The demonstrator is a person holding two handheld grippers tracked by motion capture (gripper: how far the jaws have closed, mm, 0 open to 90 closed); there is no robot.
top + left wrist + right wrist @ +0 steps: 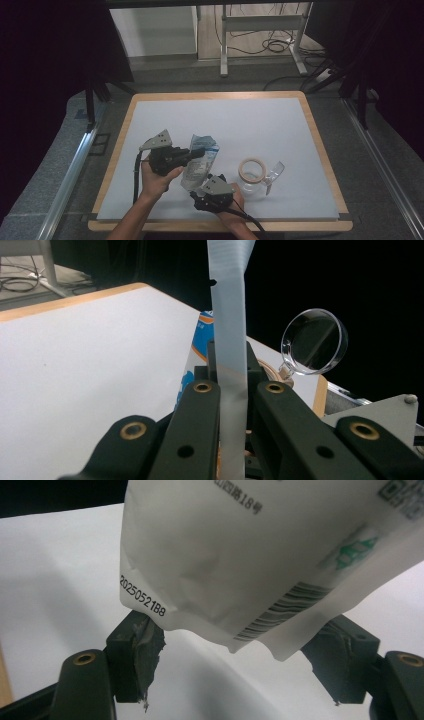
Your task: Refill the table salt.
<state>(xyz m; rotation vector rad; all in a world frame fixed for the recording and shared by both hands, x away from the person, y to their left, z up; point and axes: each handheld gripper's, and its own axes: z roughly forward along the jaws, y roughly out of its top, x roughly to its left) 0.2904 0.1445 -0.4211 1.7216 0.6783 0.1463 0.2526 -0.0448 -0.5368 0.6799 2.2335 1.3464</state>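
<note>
Holding the pouch (200, 162) by its top edge, my left gripper (192, 152) is clenched tight on the flattened seal strip, which I see standing straight up between its jaws in the left gripper view (229, 340). The pouch hangs above the white mat (260, 125), near the front, between my two hands. My right gripper (202, 191) is below it, and its jaws stand apart: in the right gripper view the lower corner of the pouch (240, 570) hangs in the gap, close to the left pad (142, 645) but not pressed by either one. So the right gripper is not grasping yet.

I judge the step in hand is to take the bottom of the pouch with the right gripper, probably for tipping it toward the glass pitcher (255, 186) that stands just right of my right hand, with a wooden ring (252, 169) beside it and its clear lid (315, 342) open.

To do it well, I keep the left grip firm and steady, so the pouch does not swing. I bring the right jaws a little higher, so they bite the flat bottom seam and not only the corner tip. I close slowly and evenly. A thin foil corner can slip out or crumple if I pinch too fast.
</note>
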